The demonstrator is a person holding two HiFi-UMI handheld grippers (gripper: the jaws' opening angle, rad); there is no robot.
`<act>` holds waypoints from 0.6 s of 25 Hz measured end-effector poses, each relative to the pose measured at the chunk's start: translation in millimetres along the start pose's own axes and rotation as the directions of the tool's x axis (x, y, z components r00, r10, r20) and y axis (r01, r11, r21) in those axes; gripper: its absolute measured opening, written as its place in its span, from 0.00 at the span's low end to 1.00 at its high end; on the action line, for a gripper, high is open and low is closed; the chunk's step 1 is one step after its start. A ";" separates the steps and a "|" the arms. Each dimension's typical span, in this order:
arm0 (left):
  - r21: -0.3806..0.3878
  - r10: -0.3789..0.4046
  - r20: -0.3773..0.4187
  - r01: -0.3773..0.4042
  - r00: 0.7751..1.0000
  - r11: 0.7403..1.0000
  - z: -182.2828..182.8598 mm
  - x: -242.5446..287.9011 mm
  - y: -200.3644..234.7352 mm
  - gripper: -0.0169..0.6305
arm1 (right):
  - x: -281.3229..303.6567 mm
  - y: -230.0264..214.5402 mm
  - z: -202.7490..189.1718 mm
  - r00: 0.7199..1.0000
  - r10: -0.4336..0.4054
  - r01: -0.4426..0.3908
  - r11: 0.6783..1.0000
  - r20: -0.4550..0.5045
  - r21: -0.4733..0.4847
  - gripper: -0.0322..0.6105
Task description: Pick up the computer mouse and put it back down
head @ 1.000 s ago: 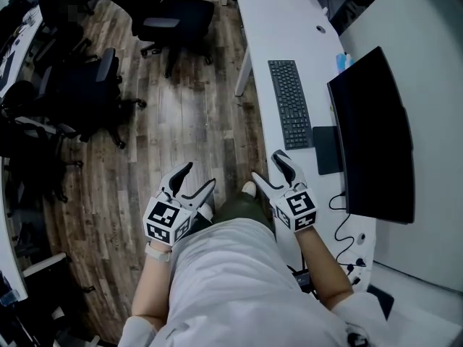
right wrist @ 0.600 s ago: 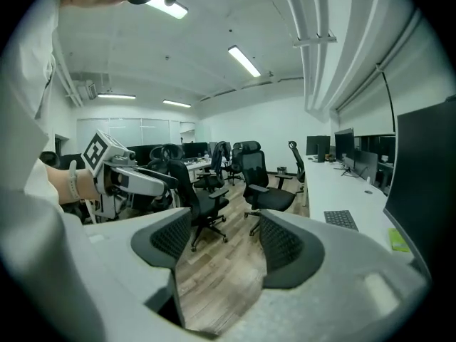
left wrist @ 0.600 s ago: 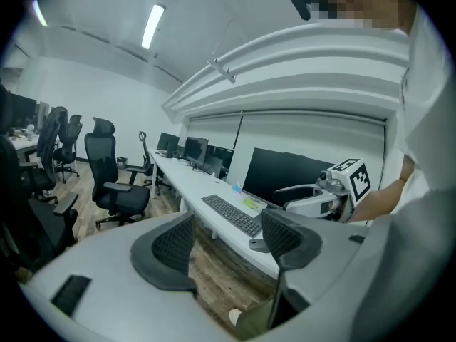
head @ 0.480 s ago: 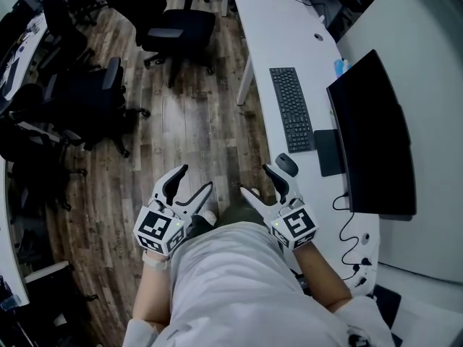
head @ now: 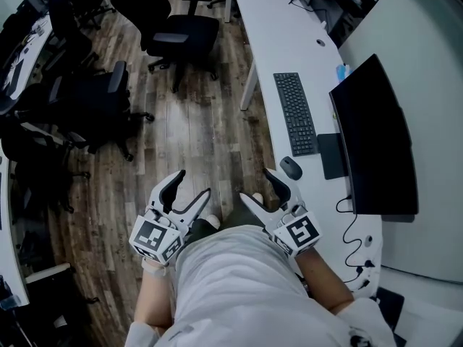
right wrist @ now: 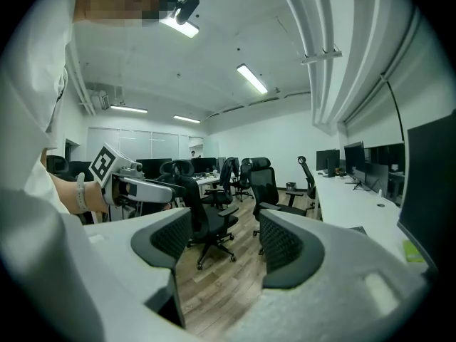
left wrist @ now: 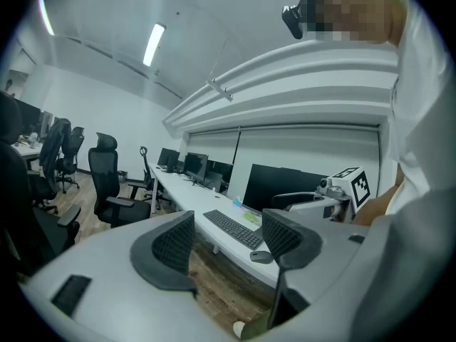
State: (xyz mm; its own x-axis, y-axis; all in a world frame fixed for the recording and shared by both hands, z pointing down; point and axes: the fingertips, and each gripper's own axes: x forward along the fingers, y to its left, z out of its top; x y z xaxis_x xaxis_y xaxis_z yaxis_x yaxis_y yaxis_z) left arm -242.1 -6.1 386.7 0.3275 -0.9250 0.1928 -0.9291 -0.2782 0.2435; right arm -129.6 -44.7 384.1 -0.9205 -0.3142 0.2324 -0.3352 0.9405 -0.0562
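From the head view, the computer mouse lies on the white tabletop, just below the near end of the keyboard and beside the dark pad under the monitor. The right tongs hang over the wood floor off the tabletop's edge, near the mouse but apart from it. The left tongs are further left, by the person's knees. Office chairs stand across the aisle.

In the left gripper view, the left tongs gape wide and hold nothing. Far off in the gap sit the mouse and the keyboard, with the right tongs' marker cube off to the right.

In the right gripper view, the right tongs are equally wide and empty, facing black chairs and the left tongs' marker cube.
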 end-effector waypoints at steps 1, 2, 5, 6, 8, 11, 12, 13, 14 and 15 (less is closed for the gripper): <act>-0.001 0.003 0.004 -0.003 1.000 1.000 0.3 -2.3 0.9 0.48 | 0.1 0.7 0.8 1.000 -0.001 0.001 1.000 0.002 -0.002 0.52; -0.002 0.005 0.007 -0.005 1.000 1.000 1.7 -5.0 1.3 0.48 | 0.3 1.6 1.1 1.000 -0.002 0.002 1.000 0.003 -0.006 0.52; -0.002 0.012 0.019 -0.012 1.000 1.000 7.6 -13.0 2.2 0.48 | 1.2 3.1 0.2 1.000 -0.009 0.009 1.000 0.000 -0.008 0.52; -0.002 0.015 0.022 -0.015 1.000 1.000 8.4 -15.0 2.7 0.48 | 1.4 3.0 -0.5 1.000 -0.011 0.011 1.000 -0.001 -0.005 0.52; -0.002 0.020 0.025 -0.020 0.999 1.000 8.7 -18.2 3.6 0.48 | 1.8 3.6 -2.2 1.000 -0.012 0.012 1.000 -0.006 -0.001 0.52; -0.004 0.027 0.026 -0.027 0.999 1.000 6.4 -22.2 6.0 0.48 | 3.9 6.3 -6.1 1.000 -0.014 0.014 1.000 -0.010 0.009 0.51; -0.005 0.029 0.027 -0.029 0.999 1.000 4.9 -23.2 7.1 0.48 | 4.6 6.8 -7.7 1.000 -0.017 0.017 1.000 -0.011 0.016 0.51; -0.007 0.031 0.028 -0.031 0.999 0.999 4.1 -24.0 8.0 0.48 | 5.5 7.6 -8.8 1.000 -0.017 0.017 1.000 -0.014 0.018 0.51; -0.009 0.033 0.028 -0.033 0.999 0.999 4.3 -24.7 8.7 0.48 | 6.5 9.0 -9.1 1.000 -0.013 0.014 1.000 -0.018 0.016 0.51; -0.010 0.034 0.028 -0.034 0.999 0.999 5.0 -25.3 9.1 0.48 | 7.4 10.6 -9.0 1.000 -0.009 0.009 1.000 -0.021 0.012 0.51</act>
State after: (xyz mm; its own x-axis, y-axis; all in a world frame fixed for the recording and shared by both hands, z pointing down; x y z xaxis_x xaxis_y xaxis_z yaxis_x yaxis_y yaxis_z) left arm -259.7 13.5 379.3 0.2906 -0.9408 0.1747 -0.9380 -0.2440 0.2462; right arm -138.1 -35.9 393.9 -0.9131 -0.3197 0.2529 -0.3459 0.9360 -0.0656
